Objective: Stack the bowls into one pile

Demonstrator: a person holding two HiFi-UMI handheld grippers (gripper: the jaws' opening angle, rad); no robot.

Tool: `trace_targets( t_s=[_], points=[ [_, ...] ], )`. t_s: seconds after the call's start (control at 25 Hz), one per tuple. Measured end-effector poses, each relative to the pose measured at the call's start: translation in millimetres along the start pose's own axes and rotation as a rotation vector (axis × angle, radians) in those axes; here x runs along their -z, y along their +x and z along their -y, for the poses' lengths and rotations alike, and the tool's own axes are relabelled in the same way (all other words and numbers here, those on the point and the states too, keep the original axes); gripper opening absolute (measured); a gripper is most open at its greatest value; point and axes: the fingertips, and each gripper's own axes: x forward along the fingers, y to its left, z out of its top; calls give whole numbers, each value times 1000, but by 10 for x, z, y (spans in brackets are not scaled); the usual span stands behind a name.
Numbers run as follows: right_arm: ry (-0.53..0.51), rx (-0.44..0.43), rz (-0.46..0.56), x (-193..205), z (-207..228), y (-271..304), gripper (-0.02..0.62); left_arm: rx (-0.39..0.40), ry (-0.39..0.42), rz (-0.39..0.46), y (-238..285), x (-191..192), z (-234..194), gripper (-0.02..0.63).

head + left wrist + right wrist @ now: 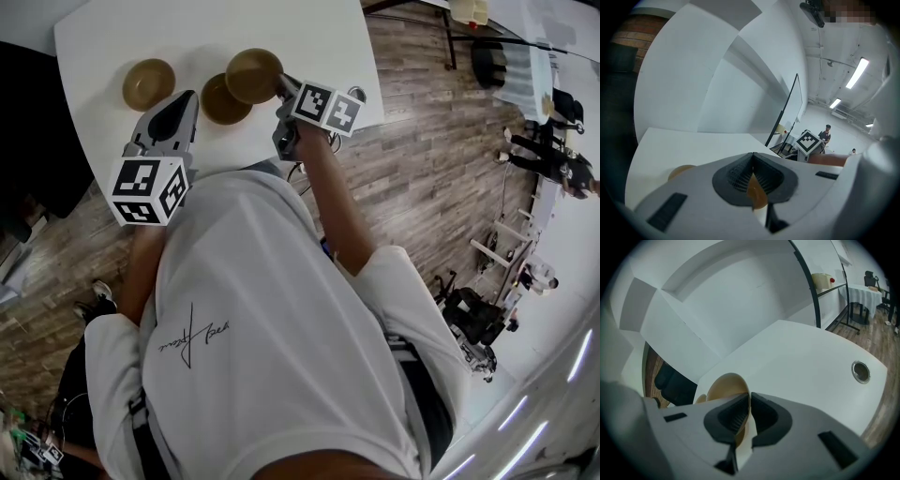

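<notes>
Filling the bottom of the head view, the person's white shirt (272, 328) is leaning over the white table (187, 28), which is carrying all three bowls at its near edge.

Next in size, the left gripper (186, 101) is hanging low between the left bowl (148, 82) and the middle bowl (220, 101). Its jaws are pressing together on nothing; in its own view the brown colour below the pads is only a bowl showing behind them.

The right gripper (279, 86) is clamping the rim of the held bowl (253, 75), and in its view the thin wall is sitting between the two pads (733, 413). That bowl is tipping on its side, overlapping the far right edge of the middle bowl. Whether the two are touching I cannot tell.

The bowls are looking small, thin-walled, stiff and light, with a smooth brown finish, so a one-sided rim pinch is probably carrying the weight easily. The likelier trouble is the bowl swinging or slipping in the pads. A deeper bite on the wall and a levelled wrist should help it nest squarely.
</notes>
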Motion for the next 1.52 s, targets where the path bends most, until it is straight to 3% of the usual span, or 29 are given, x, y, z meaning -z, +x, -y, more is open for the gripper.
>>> trace_targets(
  t_s=[0.56, 1.52],
  points=[
    [1, -13, -21, 235, -83, -24, 26, 25, 10, -5, -69, 5, 53, 9],
    [-47, -35, -99, 537, -255, 177, 40, 0, -20, -1, -175, 29, -102, 9]
  ],
)
